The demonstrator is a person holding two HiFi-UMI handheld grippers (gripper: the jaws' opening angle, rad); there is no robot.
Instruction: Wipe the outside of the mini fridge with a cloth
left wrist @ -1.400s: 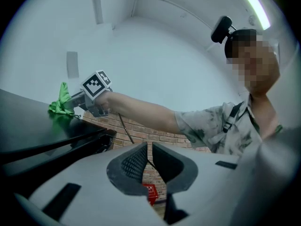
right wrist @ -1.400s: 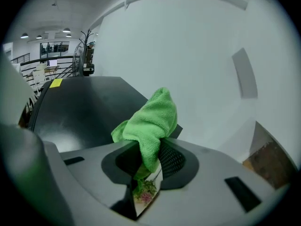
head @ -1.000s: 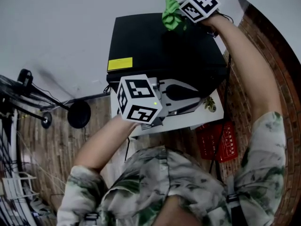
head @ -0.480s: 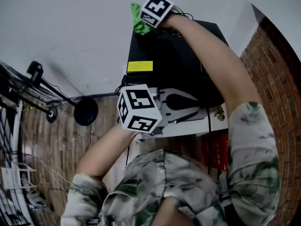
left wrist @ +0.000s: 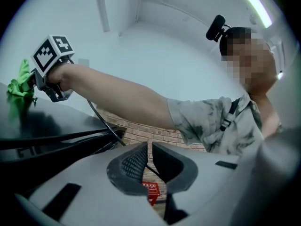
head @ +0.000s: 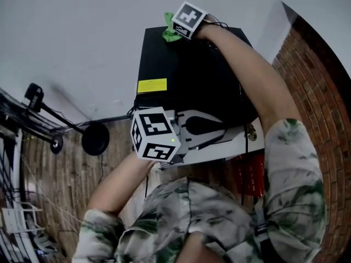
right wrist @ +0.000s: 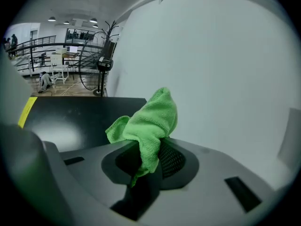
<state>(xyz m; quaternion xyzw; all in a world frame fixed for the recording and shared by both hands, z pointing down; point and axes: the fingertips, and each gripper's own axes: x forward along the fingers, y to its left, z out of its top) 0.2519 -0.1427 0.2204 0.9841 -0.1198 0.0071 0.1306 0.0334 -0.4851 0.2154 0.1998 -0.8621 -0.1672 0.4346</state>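
Two grippers, one cloth. Nearest me, at six o'clock, my left gripper [left wrist: 149,160] hangs by the near edge of the mini fridge [head: 181,75], jaws almost together on nothing. Past the yellow label [head: 152,85] at eight o'clock, my right gripper [right wrist: 149,161] pinches the green cloth [right wrist: 153,119] at the top's far edge, twelve o'clock. I'd press it flat and pull overlapping strokes toward me.
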